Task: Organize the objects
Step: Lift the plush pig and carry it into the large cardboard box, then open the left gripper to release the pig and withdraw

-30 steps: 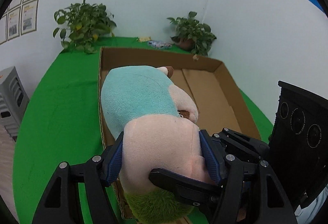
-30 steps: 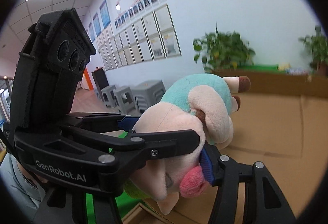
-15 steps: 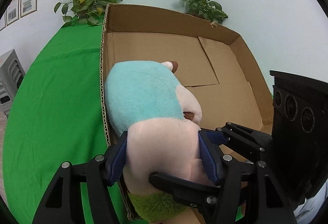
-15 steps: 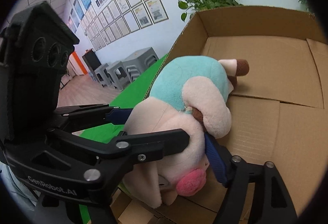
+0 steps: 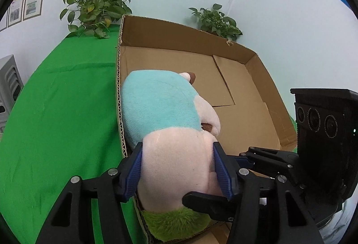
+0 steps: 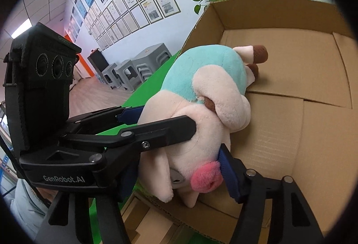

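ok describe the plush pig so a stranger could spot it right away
Find the cardboard box on the green tablecloth. Along its left wall lies the plush pig, gripped by both grippers: cream, teal shirt, pink snout.

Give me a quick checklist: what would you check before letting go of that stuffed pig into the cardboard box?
1. Left gripper shut on the plush pig: ok.
2. Right gripper also pinching its head: ok.
3. Pig's body inside the cardboard box: ok.
4. Bare box floor beside the pig: ok.
5. Pig's body resting on the floor: cannot tell.
6. Head past the box's near edge: not ok, it overhangs.
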